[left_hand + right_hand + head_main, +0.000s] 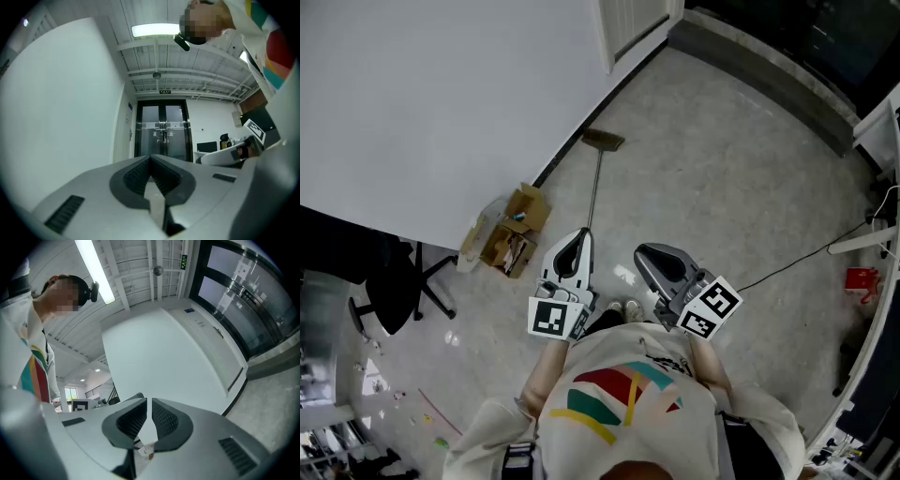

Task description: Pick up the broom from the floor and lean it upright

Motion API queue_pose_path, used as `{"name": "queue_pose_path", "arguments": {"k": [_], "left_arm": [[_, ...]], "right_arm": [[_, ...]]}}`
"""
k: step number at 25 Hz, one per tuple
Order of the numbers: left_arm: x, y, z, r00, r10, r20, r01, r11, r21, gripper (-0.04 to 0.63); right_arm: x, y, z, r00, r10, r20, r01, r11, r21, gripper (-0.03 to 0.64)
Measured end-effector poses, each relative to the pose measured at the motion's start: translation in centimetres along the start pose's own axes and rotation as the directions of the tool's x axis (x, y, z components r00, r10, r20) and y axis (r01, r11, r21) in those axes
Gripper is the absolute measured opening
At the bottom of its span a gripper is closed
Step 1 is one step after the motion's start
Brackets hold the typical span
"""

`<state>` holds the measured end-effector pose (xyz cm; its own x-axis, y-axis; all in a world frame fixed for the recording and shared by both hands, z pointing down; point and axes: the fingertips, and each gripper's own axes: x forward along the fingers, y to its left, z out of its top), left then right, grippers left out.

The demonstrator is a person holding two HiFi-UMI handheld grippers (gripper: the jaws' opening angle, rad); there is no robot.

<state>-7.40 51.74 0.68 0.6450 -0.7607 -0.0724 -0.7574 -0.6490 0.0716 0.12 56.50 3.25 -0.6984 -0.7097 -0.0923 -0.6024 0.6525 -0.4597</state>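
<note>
The broom (596,187) lies on the floor (722,187) just ahead of the left tool (581,240). A cardboard box (517,230) sits to that tool's left, and the right tool (649,255) is alongside.

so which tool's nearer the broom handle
Left. The left tool is at the near end of the broom handle in the head view; the right tool sits off to its right.
</note>
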Motion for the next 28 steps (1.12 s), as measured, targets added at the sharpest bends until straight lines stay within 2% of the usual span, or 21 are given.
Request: {"name": "queue_pose_path", "arguments": {"k": [3, 6, 11, 16, 22, 28], "left_arm": [[-0.6, 0.1, -0.4, 1.0, 0.018, -0.01, -0.018, 1.0, 0.018, 0.046], [-0.4, 1.5, -0.3, 0.999, 0.041, 0.002, -0.041, 0.999, 0.022, 0.046], [1.4, 3.3, -0.5, 0.998, 0.053, 0.028, -0.053, 0.999, 0.004, 0.046], [6.7, 6.9, -2.6, 0.999, 0.021, 0.038, -0.02, 1.0, -0.02, 0.046], [16.5, 14.0, -4.5, 1.0, 0.011, 0.028, -0.009, 0.997, -0.072, 0.046], [24.5, 23.0, -5.2, 0.999, 0.05, -0.003, -0.05, 0.995, -0.088, 0.046]], "right_arm": [[-0.9, 0.3, 1.0, 0.998, 0.031, 0.049, -0.031, 1.0, -0.003, 0.018], [-0.3, 0.2, 2.0, 0.993, 0.061, 0.096, -0.059, 0.998, -0.027, 0.124], [1.1, -2.0, 2.1, 0.995, 0.011, 0.097, -0.002, 0.996, -0.092, 0.132], [4.1, -7.5, 1.5, 0.996, -0.085, 0.014, 0.086, 0.989, -0.121, 0.13], [9.3, -17.6, 4.6, 0.971, -0.239, -0.018, 0.235, 0.964, -0.128, 0.13], [19.3, -25.3, 8.0, 0.964, -0.254, -0.074, 0.246, 0.964, -0.101, 0.13]]}}
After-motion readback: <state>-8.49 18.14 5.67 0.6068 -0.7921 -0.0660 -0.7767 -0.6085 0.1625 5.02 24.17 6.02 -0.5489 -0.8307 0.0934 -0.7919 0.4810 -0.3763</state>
